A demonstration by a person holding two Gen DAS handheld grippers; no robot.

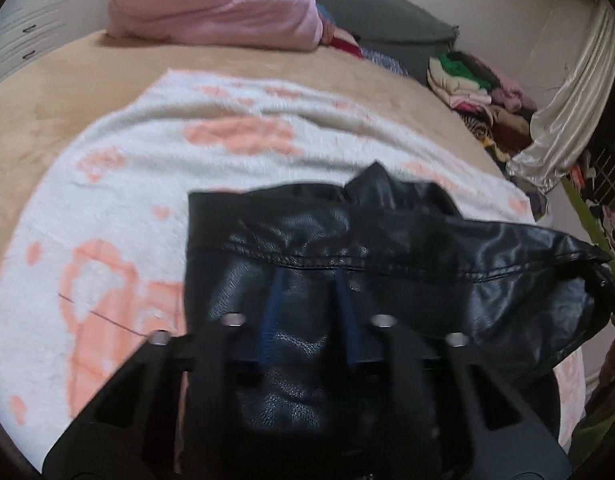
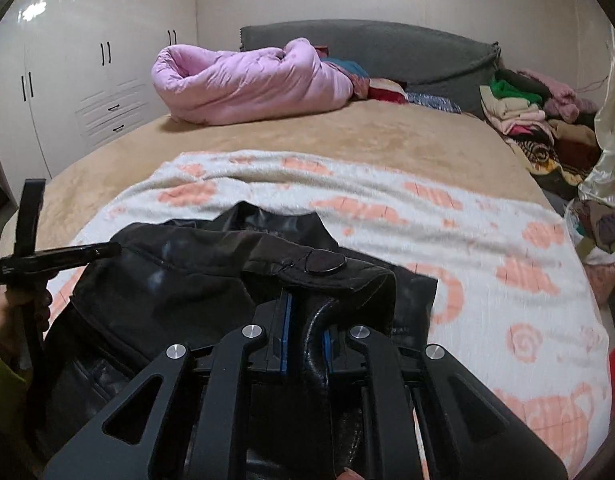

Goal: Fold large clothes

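On the bed [image 2: 347,140], both tongs [image 1: 313,280] [image 2: 307,316] seemingly pinch the black jacket [image 2: 211,264].

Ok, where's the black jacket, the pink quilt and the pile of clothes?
black jacket [image 2: 211,264]: right wrist view, on its upper leather panel.
pink quilt [image 2: 251,84]: right wrist view, middle of the roll.
pile of clothes [image 1: 479,84]: left wrist view, on the folded stack's middle.
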